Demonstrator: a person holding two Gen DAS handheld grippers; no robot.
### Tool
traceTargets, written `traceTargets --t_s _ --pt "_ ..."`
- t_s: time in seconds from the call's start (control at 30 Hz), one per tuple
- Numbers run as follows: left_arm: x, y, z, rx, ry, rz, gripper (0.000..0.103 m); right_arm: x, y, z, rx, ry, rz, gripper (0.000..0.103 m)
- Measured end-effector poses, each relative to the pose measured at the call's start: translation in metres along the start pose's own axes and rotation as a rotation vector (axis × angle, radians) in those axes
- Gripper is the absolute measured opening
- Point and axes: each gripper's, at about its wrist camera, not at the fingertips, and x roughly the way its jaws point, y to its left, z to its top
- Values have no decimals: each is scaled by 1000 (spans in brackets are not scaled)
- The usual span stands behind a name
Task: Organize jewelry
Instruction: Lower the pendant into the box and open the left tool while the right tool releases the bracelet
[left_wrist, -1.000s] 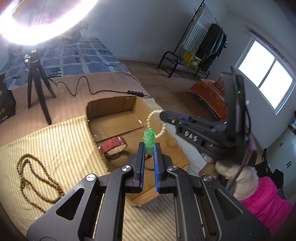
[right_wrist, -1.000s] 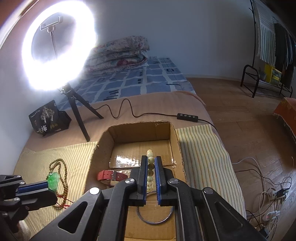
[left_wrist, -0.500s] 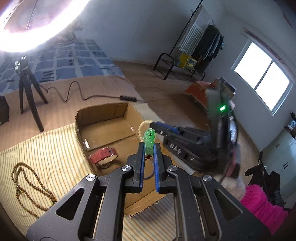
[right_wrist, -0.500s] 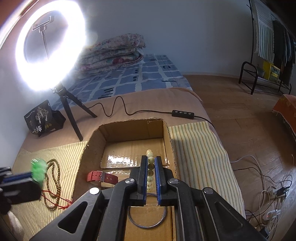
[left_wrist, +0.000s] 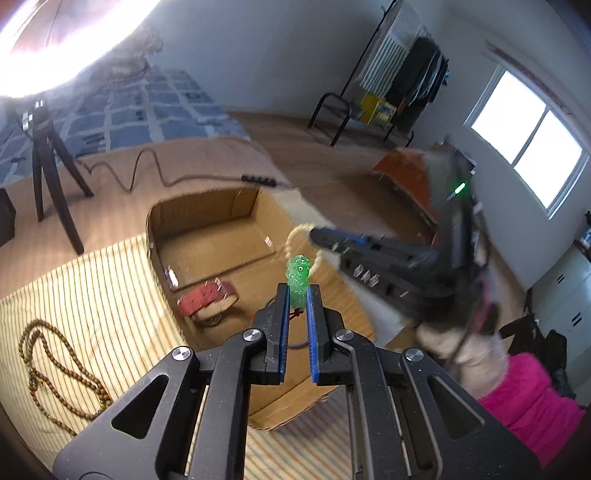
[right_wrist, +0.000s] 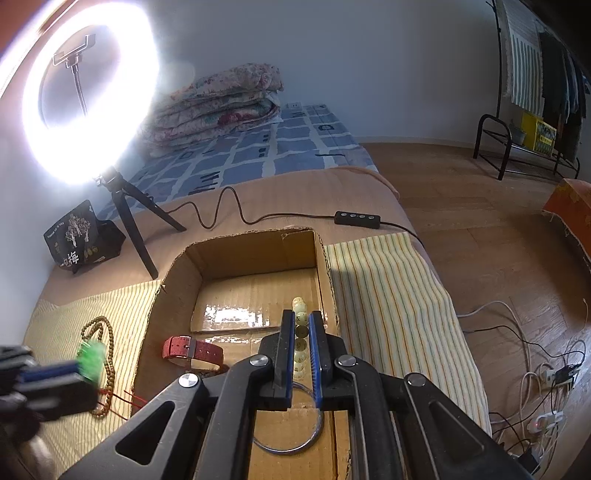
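My left gripper (left_wrist: 297, 291) is shut on a green carved pendant (left_wrist: 297, 278) with a red cord, held above the near part of the open cardboard box (left_wrist: 192, 210). My right gripper (right_wrist: 298, 321) is shut on a pale bead bracelet (right_wrist: 300, 314) above the box's right side (right_wrist: 255, 240). In the left wrist view the right gripper (left_wrist: 321, 236) comes in from the right, blurred. A red watch strap (right_wrist: 192, 350) and a clear bangle (right_wrist: 288, 439) lie in the box. A brown bead necklace (left_wrist: 55, 369) lies on the striped cloth (left_wrist: 92, 295).
A ring light on a black tripod (right_wrist: 129, 218) stands behind the box, its cable and switch (right_wrist: 356, 217) running across the bed. A black pouch (right_wrist: 77, 236) sits at the left. The bed edge drops to a wood floor (right_wrist: 498, 240) with cables on the right.
My left gripper with the pendant has shifted left away from the box in the right wrist view. My right gripper with the bracelet has moved a little farther over the box.
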Motion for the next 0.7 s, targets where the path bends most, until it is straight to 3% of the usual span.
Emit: traceTargets --t_s 0.2,0.57,0.67,0.7 --pt "20 15 -17 -10 58 28 7 5 0 -2 -3 11 5 5" --pt "25 21 -21 -13 80 39 7 12 2 -5 -6 32 3 6" --pt "24 22 -20 -15 82 50 7 10 1 -4 3 22 -4 24" --pt "23 22 -20 -16 82 51 7 9 1 -4 7 18 -1 24"
